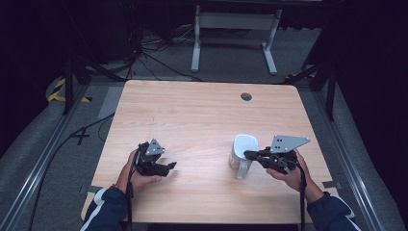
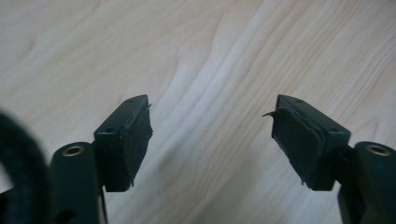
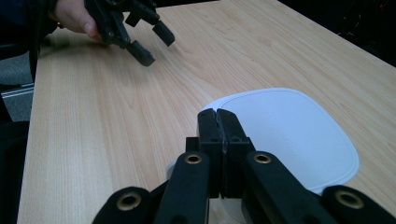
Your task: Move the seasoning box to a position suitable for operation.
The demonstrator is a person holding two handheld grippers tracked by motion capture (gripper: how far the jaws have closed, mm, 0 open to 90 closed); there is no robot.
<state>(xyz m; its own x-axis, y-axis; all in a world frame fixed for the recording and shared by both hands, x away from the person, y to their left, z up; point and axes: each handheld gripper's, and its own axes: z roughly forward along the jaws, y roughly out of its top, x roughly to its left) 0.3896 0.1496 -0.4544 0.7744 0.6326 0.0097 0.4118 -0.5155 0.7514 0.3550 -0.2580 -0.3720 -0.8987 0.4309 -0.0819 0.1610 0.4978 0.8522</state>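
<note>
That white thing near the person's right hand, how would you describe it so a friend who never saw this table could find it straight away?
Start at the light wooden table and go to its near right part, by the person's right hand. There stands a white jug-like container with a handle, with the right gripper reaching over it, jaws pressed together. It is the only white object on the tabletop.
</note>
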